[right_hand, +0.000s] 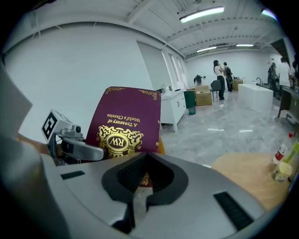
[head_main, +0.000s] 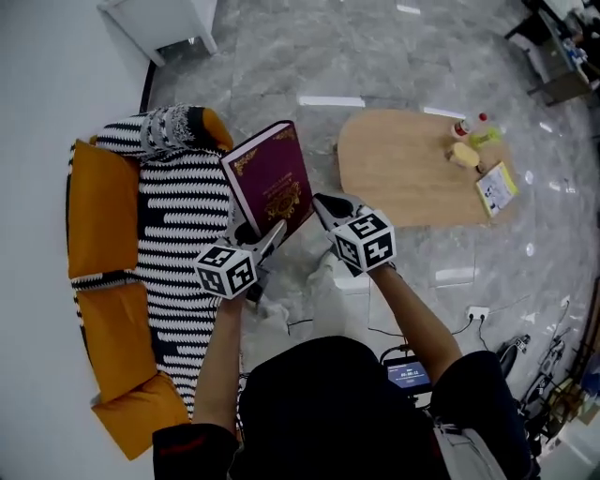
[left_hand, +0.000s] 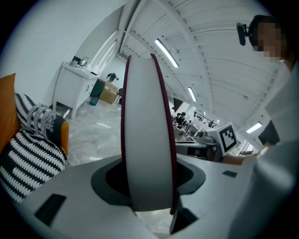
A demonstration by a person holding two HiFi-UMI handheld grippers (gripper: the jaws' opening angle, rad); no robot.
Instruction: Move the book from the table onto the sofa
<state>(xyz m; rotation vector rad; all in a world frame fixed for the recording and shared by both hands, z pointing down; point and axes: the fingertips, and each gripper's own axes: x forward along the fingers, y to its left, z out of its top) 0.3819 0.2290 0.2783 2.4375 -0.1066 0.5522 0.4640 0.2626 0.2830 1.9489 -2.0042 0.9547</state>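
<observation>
A maroon book (head_main: pixel 270 180) with gold print hangs tilted in the air between the striped sofa (head_main: pixel 178 244) and the oval wooden table (head_main: pixel 398 173). My left gripper (head_main: pixel 265 239) is shut on its lower edge; in the left gripper view the white page block (left_hand: pixel 147 126) stands upright between the jaws. My right gripper (head_main: pixel 324 208) is shut, its tips at the book's lower right corner. In the right gripper view the gold-stamped cover (right_hand: pixel 124 126) rises just beyond the closed jaws of my right gripper (right_hand: pixel 141 183). Whether they pinch the cover is hidden.
The sofa carries orange cushions (head_main: pixel 101 206) and a patterned pillow (head_main: pixel 173 127). On the table's far right lie a bottle (head_main: pixel 472 125), yellow items (head_main: pixel 464 155) and a booklet (head_main: pixel 496 187). A white cabinet (head_main: pixel 169 23) stands on the marble floor; cables and a socket (head_main: pixel 477 312) lie nearby.
</observation>
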